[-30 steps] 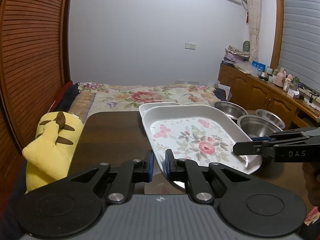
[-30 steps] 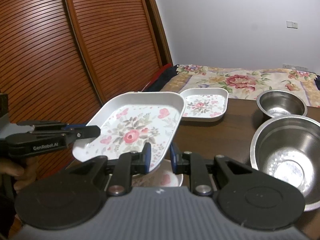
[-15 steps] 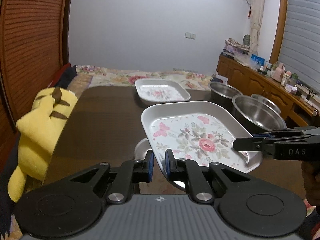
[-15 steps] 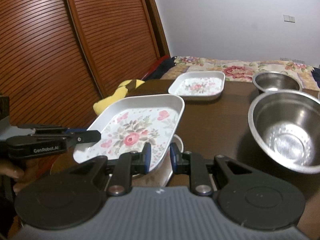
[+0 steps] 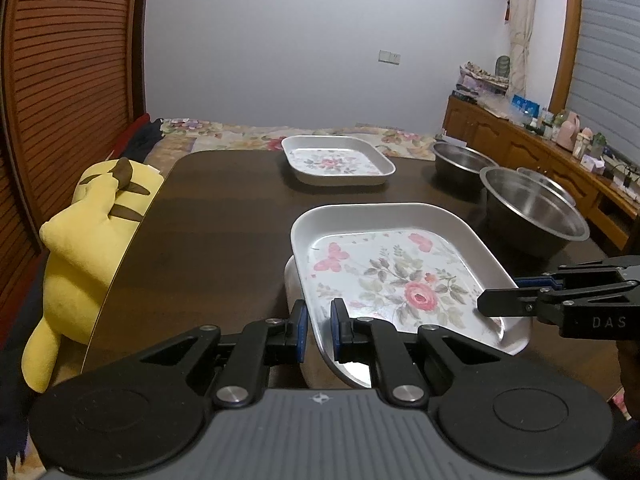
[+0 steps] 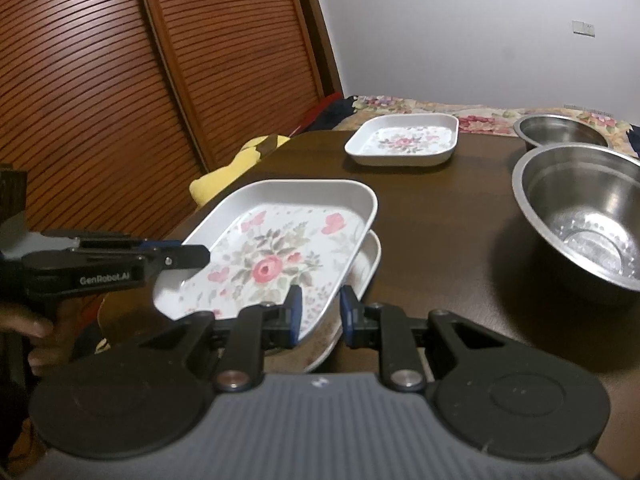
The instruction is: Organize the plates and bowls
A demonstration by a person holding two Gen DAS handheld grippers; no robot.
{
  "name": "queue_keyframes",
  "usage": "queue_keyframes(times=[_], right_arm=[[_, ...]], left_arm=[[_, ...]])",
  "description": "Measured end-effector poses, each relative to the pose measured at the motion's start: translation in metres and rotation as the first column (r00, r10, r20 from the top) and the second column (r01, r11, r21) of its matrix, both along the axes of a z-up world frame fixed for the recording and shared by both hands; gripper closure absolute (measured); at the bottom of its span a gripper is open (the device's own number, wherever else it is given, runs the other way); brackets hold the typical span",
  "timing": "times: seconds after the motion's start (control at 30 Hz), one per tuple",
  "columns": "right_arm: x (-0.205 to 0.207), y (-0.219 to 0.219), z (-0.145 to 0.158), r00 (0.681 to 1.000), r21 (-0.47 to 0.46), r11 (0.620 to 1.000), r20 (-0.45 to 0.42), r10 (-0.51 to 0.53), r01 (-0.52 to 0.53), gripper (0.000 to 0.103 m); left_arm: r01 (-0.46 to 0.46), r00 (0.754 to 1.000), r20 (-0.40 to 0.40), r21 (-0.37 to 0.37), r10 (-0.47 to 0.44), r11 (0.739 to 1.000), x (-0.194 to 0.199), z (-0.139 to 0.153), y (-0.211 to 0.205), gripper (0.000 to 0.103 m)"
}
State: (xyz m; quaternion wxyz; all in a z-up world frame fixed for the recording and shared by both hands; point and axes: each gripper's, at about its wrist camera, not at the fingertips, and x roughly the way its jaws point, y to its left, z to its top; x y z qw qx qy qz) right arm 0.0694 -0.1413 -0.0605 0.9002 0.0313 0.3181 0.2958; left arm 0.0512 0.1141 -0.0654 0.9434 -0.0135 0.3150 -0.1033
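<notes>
Lowered floral plate (image 5: 400,276) now hides most of plate beneath (image 6: 366,264).

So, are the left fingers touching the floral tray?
Touching: in the left wrist view the left gripper fingers clamp the floral tray rim.

Dim room, pale blank wall (image 5: 280,40) with a switch plate (image 5: 389,56). Louvred wooden doors (image 6: 120,60) on one side, wooden sideboard (image 5: 520,148) with clutter on the other. Dark wooden counter (image 5: 224,216); bed with floral cover (image 5: 256,138) beyond it.
</notes>
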Motion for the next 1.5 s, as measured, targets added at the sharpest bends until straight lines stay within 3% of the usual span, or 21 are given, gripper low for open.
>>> queue_keyframes(times=[0.37, 0.73, 1.5], right_arm=[[0.001, 0.004, -0.004, 1.000, -0.016, 1.000, -0.008, 0.008, -0.008, 0.079], [0.002, 0.002, -0.007, 1.000, -0.011, 1.000, -0.013, 0.013, -0.013, 0.078], [0.016, -0.019, 0.044, 0.994, 0.021, 0.999, 0.108, -0.034, 0.031, 0.078]], left_arm=[[-0.016, 1.000, -0.004, 0.064, 0.017, 0.998, 0.003, -0.010, -0.006, 0.090], [-0.027, 1.000, -0.004, 0.052, 0.028, 0.998, 0.005, -0.013, -0.002, 0.090], [0.001, 0.995, 0.095, 0.044, -0.006, 0.999, 0.024, 0.031, -0.008, 0.087]])
